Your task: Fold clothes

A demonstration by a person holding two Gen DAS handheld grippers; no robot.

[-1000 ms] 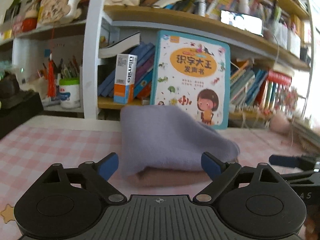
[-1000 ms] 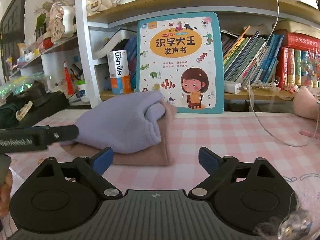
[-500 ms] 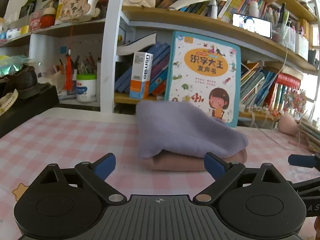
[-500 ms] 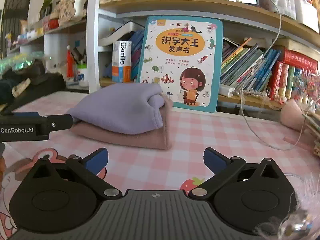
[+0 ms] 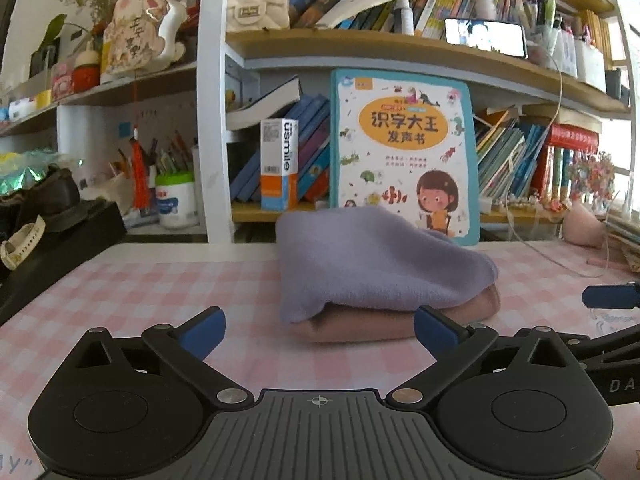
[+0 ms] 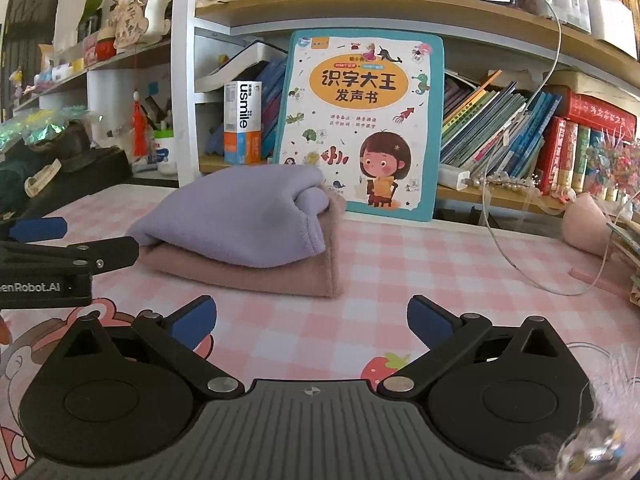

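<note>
Two folded garments: a lilac fleece piece [image 5: 376, 264] lies on top of a dusty-pink one [image 5: 400, 320], both on the pink checked tablecloth [image 5: 140, 292].
Left wrist view, tool: the left gripper [image 5: 318, 330] has its blue-tipped jaws spread wide, having just been opening; nothing sits between them and the pads touch no cloth.
Left wrist view, stack: it lies just beyond the jaws, slightly right of centre, apart from both fingertips.
Left wrist view, far side: a children's picture book [image 5: 404, 152] stands upright behind the stack against the bookshelf [image 5: 360, 48]; a white and orange box [image 5: 279, 164] stands to its left.
Left wrist view, right edge: a blue tip of the right gripper [image 5: 610, 296] shows level with the stack.
Right wrist view, tool: the right gripper [image 6: 312, 320] is likewise released, jaws wide after just opening, with only tablecloth [image 6: 400, 264] between them.
Right wrist view, stack: lilac piece [image 6: 240, 216] over pink piece [image 6: 280, 276], lying farther off and to the left of centre, clear of the jaws.
Right wrist view, left edge: the left gripper [image 6: 44, 236] reaches in near the stack's left end; whether it touches the cloth I cannot tell.
Right wrist view, far side: the picture book [image 6: 360, 120] leans behind the stack; a white cable [image 6: 520, 256] loops over the cloth to the right.
</note>
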